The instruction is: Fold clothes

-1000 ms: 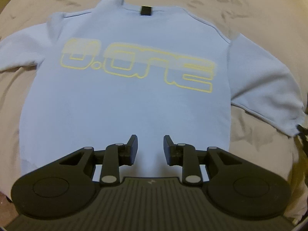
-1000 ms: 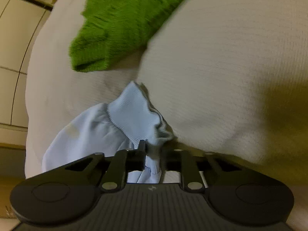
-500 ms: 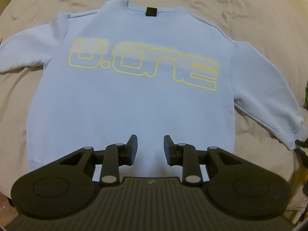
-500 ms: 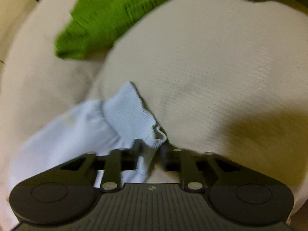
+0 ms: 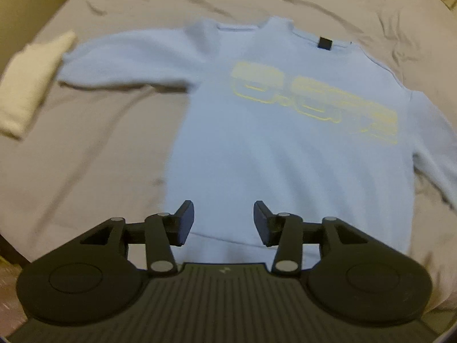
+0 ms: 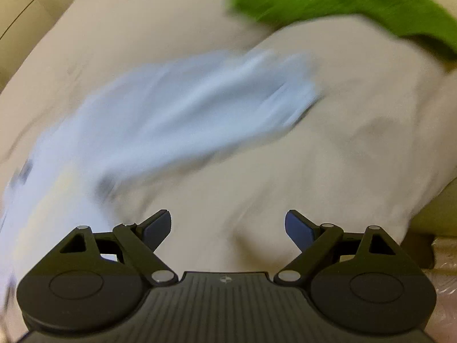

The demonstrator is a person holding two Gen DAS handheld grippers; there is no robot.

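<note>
A light blue sweatshirt (image 5: 285, 148) with yellow lettering lies flat on the beige bed sheet, both sleeves spread out. My left gripper (image 5: 224, 218) is open and empty, hovering over the sweatshirt's bottom hem. In the right wrist view the sweatshirt's sleeve (image 6: 177, 114) lies blurred on the sheet. My right gripper (image 6: 228, 228) is wide open and empty, a short way back from the sleeve's cuff.
A folded white cloth (image 5: 28, 85) lies at the far left of the bed, next to the left sleeve's end. A green knitted garment (image 6: 342, 3) lies at the far right. The bed sheet (image 5: 85, 157) is wrinkled around the sweatshirt.
My right gripper has let go of the sleeve cuff, opened wide and pulled back. My left gripper has swung left, so the sweatshirt now sits right of centre.
</note>
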